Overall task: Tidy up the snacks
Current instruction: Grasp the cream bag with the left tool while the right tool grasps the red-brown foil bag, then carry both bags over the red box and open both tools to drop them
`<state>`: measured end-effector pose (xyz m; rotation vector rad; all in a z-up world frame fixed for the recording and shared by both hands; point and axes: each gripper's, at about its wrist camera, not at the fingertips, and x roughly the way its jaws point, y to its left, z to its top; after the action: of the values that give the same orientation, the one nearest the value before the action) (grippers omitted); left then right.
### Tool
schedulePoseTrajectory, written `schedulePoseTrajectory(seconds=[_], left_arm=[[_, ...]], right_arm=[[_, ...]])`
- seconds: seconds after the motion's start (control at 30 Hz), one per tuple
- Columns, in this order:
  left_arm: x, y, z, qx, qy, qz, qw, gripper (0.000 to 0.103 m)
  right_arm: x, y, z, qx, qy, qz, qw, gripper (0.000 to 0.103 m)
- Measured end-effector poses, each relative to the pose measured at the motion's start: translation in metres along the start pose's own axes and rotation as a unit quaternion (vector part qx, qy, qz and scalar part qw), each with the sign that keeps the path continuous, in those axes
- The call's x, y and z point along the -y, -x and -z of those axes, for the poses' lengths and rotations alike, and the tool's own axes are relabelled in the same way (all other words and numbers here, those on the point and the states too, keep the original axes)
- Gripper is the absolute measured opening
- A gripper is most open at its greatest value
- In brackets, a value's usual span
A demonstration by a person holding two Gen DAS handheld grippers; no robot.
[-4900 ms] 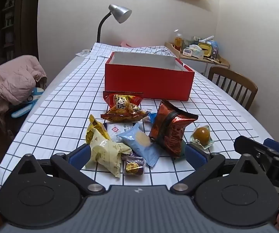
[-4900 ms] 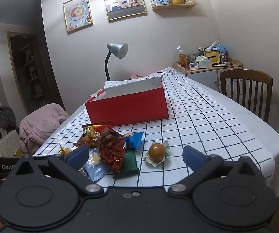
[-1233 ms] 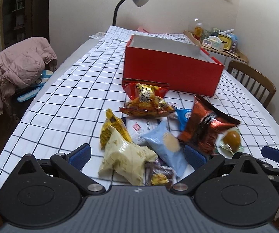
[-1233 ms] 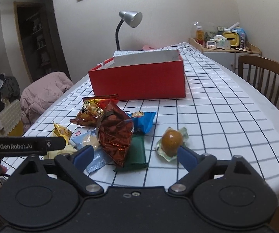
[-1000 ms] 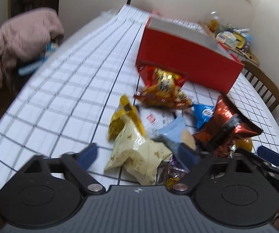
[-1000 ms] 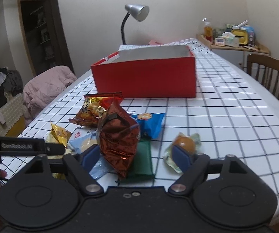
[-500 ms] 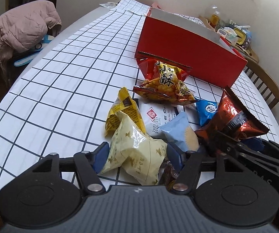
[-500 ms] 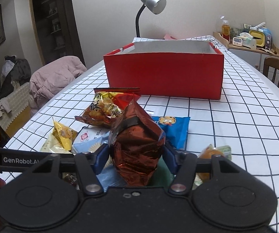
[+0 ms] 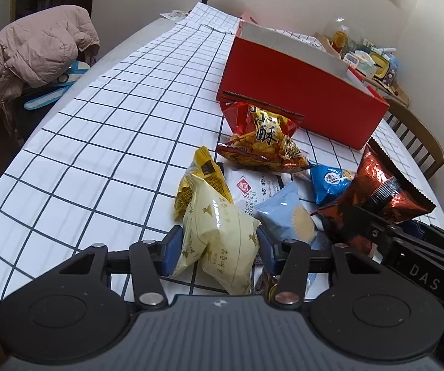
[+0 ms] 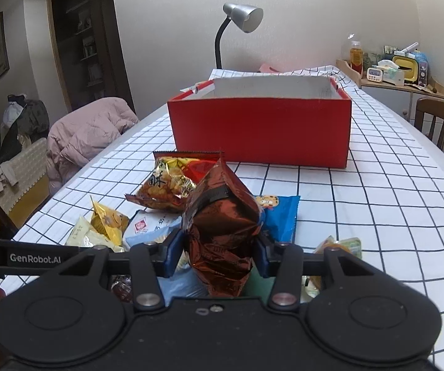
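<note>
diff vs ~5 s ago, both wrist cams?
Both grippers came in over the pile with jaws wide. Now the left gripper is closing on the cream packet, the right gripper on the copper foil bag. Red box and other snacks unmoved.

Cream packet [image 9: 219, 235]: crinkled, pinched between blue pads | foil bag [image 10: 222, 232]: copper-red, upright, likewise pinched | red box [image 10: 259, 123]: open, set beyond the snack pile.
</note>
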<state>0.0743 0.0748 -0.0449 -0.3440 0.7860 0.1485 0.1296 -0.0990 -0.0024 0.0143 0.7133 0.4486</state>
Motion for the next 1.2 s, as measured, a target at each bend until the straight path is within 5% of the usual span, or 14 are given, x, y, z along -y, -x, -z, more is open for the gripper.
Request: schedulePoseTrajectory(seconds=[0.3,0.67,1.2], left_arm=[[0.006,0.03,-0.012,0.036,-0.011,0.011,0.9992,0.051],[0.038,0.053,-0.069,0.074,-0.044,0.038,0.9955,0.051],[0.098,0.01,-0.182,0.058,-0.092,0.037,0.9934,0.051]], right_arm=[[-0.004,0.028,-0.012,0.025,0.022,-0.002,0.999,0.045],[0.008,0.044,-0.066,0.052,0.028,-0.01,0.998,0.046],[0.048,-0.007,-0.154,0.038,0.025,0.016,0.999,0.046]])
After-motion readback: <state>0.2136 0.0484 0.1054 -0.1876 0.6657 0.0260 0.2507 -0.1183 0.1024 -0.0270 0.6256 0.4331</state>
